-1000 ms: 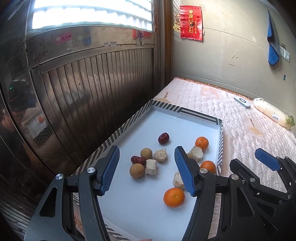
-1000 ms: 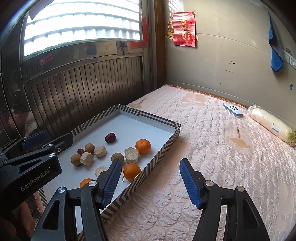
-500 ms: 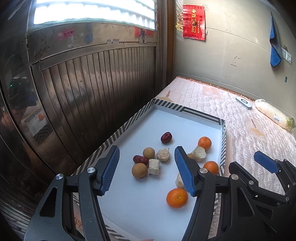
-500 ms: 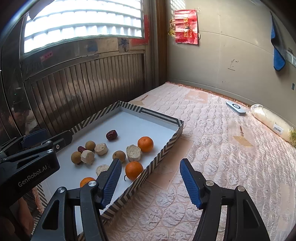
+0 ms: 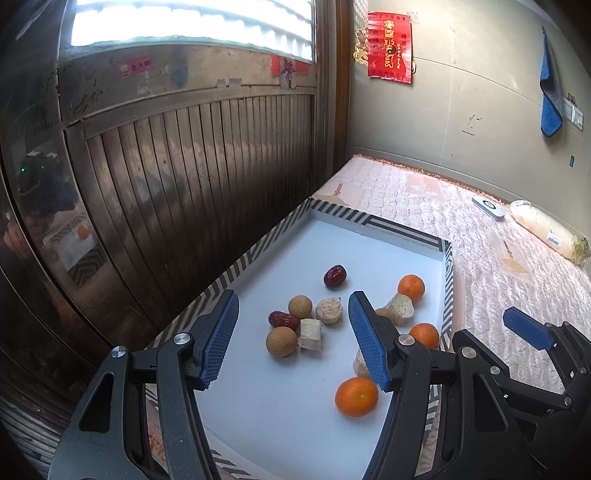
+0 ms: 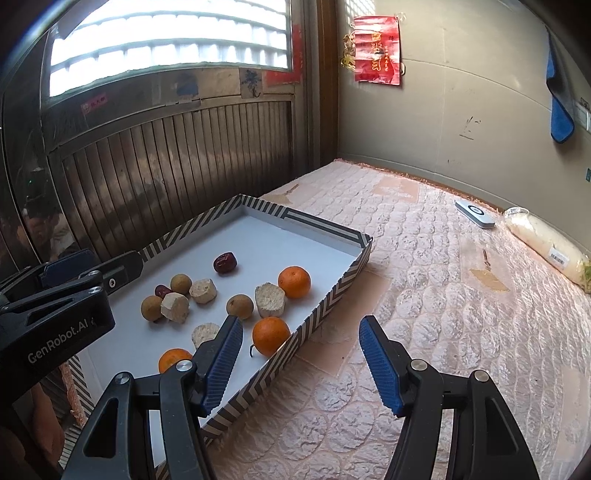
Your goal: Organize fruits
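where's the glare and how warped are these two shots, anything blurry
Left wrist view: the window at top is blown out to white, the metal door carries soft reflections, lines bow toward the dark corners; the fruit in the tray is sharp. Right wrist view: the same window glares, though its bars show; the wall bends strongly, and the mattress stays crisp.

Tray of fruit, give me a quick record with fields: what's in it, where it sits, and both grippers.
tray: striped rim, on quilted mattress
oranges: three
red dates: two
brown round fruits: three
pale chunks: four
left gripper: open, empty, over tray
right gripper: open, empty, straddling the tray's near rim
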`<state>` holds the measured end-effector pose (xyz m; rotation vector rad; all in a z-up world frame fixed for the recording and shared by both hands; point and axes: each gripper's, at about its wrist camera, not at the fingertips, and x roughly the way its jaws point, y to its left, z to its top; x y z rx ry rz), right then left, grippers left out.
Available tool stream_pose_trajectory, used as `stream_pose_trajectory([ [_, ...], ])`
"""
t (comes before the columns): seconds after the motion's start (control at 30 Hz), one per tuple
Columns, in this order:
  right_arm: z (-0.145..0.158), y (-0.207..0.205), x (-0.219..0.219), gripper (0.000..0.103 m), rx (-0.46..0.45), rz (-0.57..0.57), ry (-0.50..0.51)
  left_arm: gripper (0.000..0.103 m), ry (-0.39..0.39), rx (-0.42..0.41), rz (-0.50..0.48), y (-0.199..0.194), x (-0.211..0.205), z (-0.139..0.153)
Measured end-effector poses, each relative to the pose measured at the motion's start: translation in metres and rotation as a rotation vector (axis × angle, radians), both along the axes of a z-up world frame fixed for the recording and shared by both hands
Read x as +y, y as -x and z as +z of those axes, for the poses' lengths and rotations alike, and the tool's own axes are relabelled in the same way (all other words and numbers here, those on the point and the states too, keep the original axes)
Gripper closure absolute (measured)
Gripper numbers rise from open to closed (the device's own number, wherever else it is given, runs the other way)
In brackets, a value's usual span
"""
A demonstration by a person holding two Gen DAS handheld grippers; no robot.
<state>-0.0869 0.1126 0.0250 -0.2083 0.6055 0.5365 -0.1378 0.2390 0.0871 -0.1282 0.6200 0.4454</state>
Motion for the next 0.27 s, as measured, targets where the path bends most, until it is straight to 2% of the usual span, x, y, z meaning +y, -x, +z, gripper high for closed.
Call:
stream_pose_trajectory([
  [0.13, 0.000, 0.000, -0.003, 0.039, 0.003, -0.004, -0.010, 0.041, -0.053, -0.023, 0.007, 0.003, -0.008, 0.003],
  [0.27, 0.002, -0.002, -0.013, 0.039, 0.004, -0.023, -0.022, 0.041, -0.040, -0.015, -0.030, 0.001, -0.016, 0.005],
])
